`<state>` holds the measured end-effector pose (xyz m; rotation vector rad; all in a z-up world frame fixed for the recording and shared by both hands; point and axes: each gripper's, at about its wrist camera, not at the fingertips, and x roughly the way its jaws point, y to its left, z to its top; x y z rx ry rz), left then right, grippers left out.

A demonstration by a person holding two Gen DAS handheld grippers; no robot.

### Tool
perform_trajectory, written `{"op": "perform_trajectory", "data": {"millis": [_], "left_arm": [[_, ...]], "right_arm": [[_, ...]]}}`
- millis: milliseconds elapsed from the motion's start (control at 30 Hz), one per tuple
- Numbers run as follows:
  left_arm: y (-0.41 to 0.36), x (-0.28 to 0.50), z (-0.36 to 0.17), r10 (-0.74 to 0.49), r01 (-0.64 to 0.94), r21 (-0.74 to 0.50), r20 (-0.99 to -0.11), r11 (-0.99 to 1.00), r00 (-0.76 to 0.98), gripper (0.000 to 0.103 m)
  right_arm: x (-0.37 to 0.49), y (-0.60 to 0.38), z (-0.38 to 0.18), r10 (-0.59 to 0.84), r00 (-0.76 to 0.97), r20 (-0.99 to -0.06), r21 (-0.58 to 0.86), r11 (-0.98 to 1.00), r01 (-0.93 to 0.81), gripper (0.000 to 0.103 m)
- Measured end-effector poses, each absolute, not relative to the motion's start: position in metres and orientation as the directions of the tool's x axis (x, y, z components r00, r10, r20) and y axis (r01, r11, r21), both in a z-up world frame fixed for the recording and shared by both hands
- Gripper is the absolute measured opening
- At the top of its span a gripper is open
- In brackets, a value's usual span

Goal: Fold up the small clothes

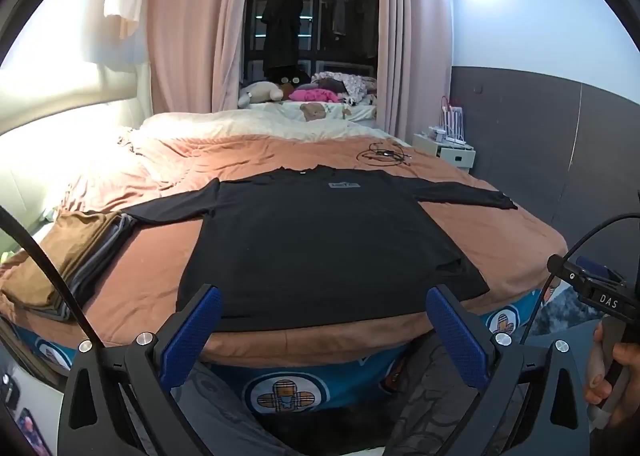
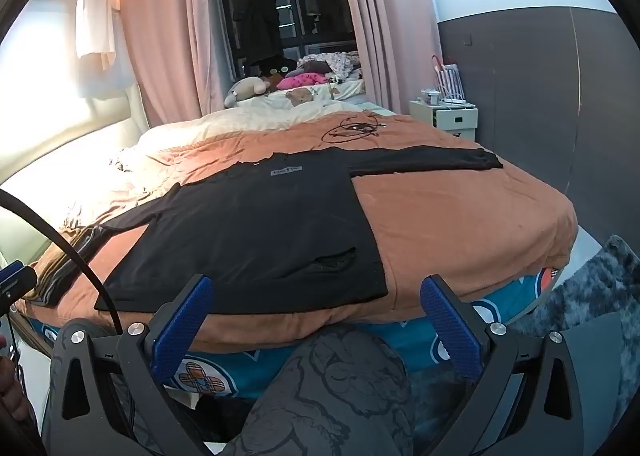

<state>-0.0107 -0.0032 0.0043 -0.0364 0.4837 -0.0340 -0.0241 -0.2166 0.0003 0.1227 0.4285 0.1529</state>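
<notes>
A black long-sleeved shirt (image 1: pixel 320 240) lies spread flat on the brown bedspread (image 1: pixel 480 240), sleeves out to both sides, hem toward me. My left gripper (image 1: pixel 324 304) hangs open just short of the hem, its blue pads (image 1: pixel 192 332) wide apart with nothing between them. In the right wrist view the same shirt (image 2: pixel 256 232) lies ahead and left, with a torn patch near its right hem corner. My right gripper (image 2: pixel 316 296) is open too, empty, just before the bed's front edge.
A stack of folded clothes (image 1: pixel 60 260) sits at the bed's left front corner. A tangle of black cable (image 1: pixel 384 154) lies beyond the shirt. A white nightstand (image 2: pixel 444 116) stands at the far right. The person's patterned grey knee (image 2: pixel 344 388) is below the right gripper.
</notes>
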Motion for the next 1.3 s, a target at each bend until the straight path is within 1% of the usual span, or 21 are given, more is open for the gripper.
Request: {"op": "perform_trajectory", "data": {"millis": [1300], "left_arm": [[-0.0083, -0.0138, 0.0024, -0.041, 0.030, -0.030, -0.469, 0.999, 0.882, 0.103]], "right_arm": [[-0.0256, -0.2126, -0.0017, 0.178, 0.898, -0.403, 0.157, 0.980, -0.124, 0.103]]}}
